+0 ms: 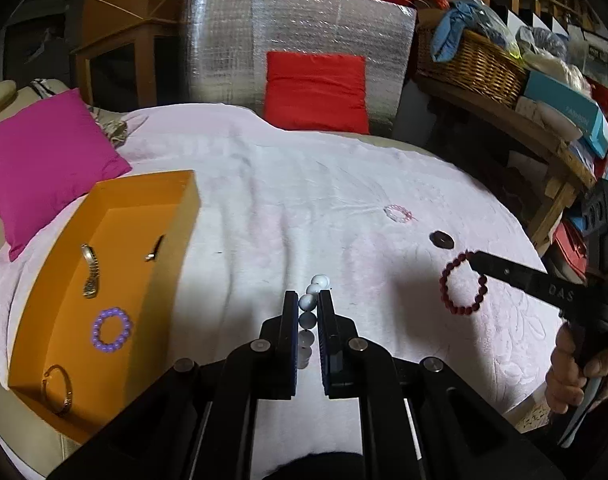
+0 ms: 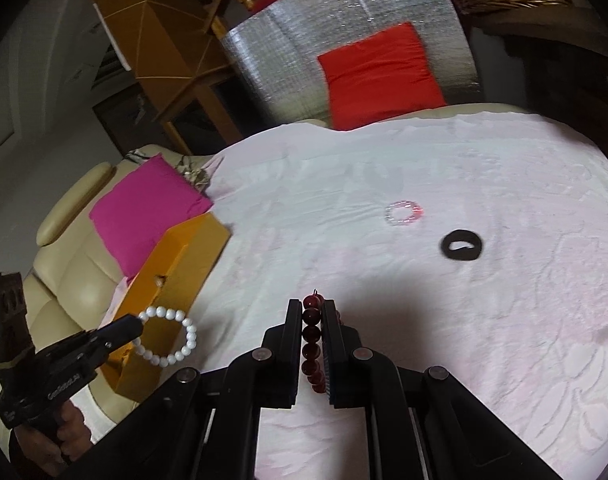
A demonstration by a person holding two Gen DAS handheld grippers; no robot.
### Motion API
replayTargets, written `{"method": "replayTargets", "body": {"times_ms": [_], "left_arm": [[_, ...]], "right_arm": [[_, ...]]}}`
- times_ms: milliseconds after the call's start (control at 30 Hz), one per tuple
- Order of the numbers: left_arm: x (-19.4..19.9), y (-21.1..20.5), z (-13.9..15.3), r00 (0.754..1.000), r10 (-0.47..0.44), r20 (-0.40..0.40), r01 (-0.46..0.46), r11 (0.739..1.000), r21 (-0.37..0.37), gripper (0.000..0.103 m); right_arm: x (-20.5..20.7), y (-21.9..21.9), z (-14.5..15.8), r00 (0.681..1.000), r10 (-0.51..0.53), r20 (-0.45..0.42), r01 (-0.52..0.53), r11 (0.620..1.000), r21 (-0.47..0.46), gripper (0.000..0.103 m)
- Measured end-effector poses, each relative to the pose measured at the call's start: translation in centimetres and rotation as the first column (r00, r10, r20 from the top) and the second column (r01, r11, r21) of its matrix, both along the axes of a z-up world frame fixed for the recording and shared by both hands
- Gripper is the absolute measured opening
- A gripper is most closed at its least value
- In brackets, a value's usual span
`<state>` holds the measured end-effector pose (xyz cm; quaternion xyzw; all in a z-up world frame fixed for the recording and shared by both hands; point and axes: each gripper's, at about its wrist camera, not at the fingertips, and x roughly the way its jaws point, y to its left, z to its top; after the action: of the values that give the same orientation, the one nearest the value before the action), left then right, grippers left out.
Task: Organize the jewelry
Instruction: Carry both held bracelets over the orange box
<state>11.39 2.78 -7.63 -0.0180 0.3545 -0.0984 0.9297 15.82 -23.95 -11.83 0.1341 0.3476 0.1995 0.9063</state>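
Note:
My left gripper (image 1: 308, 298) is shut on a white bead bracelet (image 1: 308, 307), which hangs above the pale pink cloth (image 1: 264, 208); from the right wrist view the same white bracelet (image 2: 184, 334) dangles from the left gripper (image 2: 138, 326) beside the orange box (image 2: 184, 256). My right gripper (image 2: 312, 307) is shut on a dark red bead bracelet (image 2: 311, 330); in the left wrist view that red bracelet (image 1: 447, 280) hangs as a ring from the right gripper (image 1: 473, 258). The orange box (image 1: 160, 280) at left holds a watch (image 1: 91, 270), a purple bead bracelet (image 1: 112, 331), a bangle (image 1: 58, 390) and a small clip (image 1: 155, 249).
On the cloth lie a pink bead bracelet (image 1: 399, 214), a fainter pale bracelet (image 1: 429, 194) and a black ring (image 1: 441, 239). A magenta cushion (image 1: 44, 160) sits behind the box, a red cushion (image 1: 315, 90) at the back. A shelf with a wicker basket (image 1: 469, 66) stands right.

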Motion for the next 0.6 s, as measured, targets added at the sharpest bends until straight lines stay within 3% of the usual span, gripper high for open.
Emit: {"method": "replayTargets", "body": {"times_ms": [167, 433, 600], "left_arm": [[-0.7, 2.5, 0.3, 0.999, 0.033, 0.007, -0.033, 0.999, -0.013, 0.010], [-1.7, 6.5, 0.8, 0.995, 0.100, 0.023, -0.098, 0.994, -0.042, 0.010], [-2.4, 9.9, 1.5, 0.985, 0.165, 0.055, -0.163, 0.985, -0.048, 0.010]], "right_arm": [[-1.4, 2.2, 1.6, 0.998, 0.036, 0.042, -0.036, 0.999, -0.019, 0.011], [-2.2, 7.8, 3.0, 0.992, 0.118, 0.041, -0.120, 0.991, 0.060, 0.011], [-2.0, 12.1, 4.2, 0.983, 0.174, 0.056, -0.177, 0.983, 0.056, 0.011]]}}
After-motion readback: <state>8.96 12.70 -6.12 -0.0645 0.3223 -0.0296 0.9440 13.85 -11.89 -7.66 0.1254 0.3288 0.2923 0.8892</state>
